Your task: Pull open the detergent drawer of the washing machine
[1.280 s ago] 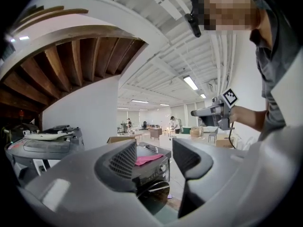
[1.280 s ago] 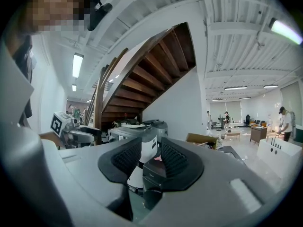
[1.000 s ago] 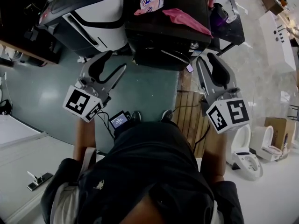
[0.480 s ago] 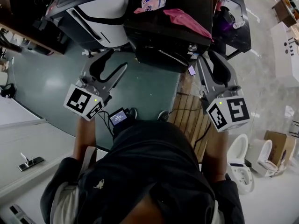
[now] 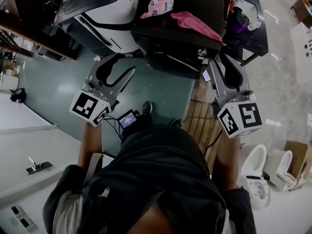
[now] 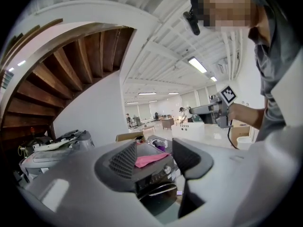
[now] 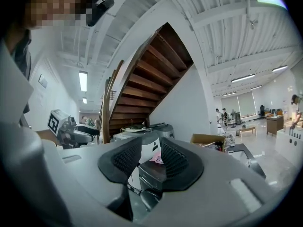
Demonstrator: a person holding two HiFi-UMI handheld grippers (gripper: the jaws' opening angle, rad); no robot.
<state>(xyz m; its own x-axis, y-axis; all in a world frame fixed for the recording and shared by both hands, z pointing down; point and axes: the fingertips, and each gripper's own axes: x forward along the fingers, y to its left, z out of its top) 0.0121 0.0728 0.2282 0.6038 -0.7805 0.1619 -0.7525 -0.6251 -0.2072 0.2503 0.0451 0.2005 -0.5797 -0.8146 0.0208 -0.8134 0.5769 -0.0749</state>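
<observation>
Fingers apart, empty; washing machine's drawer indiscernible.

No text is legible; no label, brand or number either.

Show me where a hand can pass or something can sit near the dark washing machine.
Free: the green floor between the dark washing machine and the person's feet; the machine's top left of the pink cloth, in front of the packet. Crowded: the cluttered black stand to its right.
</observation>
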